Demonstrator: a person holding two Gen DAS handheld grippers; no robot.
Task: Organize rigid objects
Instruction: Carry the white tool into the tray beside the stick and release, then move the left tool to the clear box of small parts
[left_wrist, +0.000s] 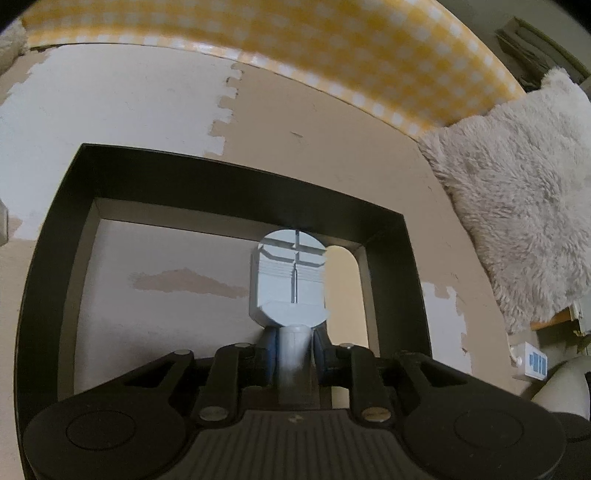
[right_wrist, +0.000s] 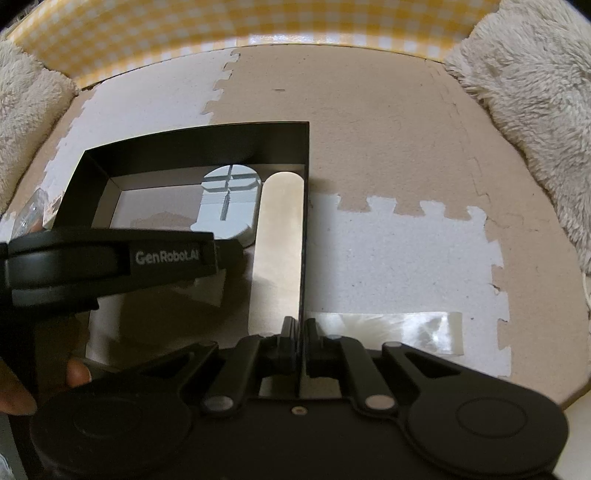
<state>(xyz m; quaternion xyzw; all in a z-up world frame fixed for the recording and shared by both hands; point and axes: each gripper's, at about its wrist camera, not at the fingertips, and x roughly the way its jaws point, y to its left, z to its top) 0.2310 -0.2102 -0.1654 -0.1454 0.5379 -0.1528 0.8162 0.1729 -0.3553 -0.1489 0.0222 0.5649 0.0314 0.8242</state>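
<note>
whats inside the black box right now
A hand mirror held by the left gripper, and beside it a cream oblong piece against the box wall. The gripper hides the near floor.

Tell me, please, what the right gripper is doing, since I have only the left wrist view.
Observer: The right gripper is shut on the right wall of the black box, at its near end.
Operator: Thank you. How far does the cream piece beside the mirror run?
Observer: It lies flat along that same wall, from close to the far wall almost to the right gripper.
Operator: Is anything lying outside the box on that side?
Observer: Yes, a strip of clear tape lies on the mat, just right of the box.
</note>
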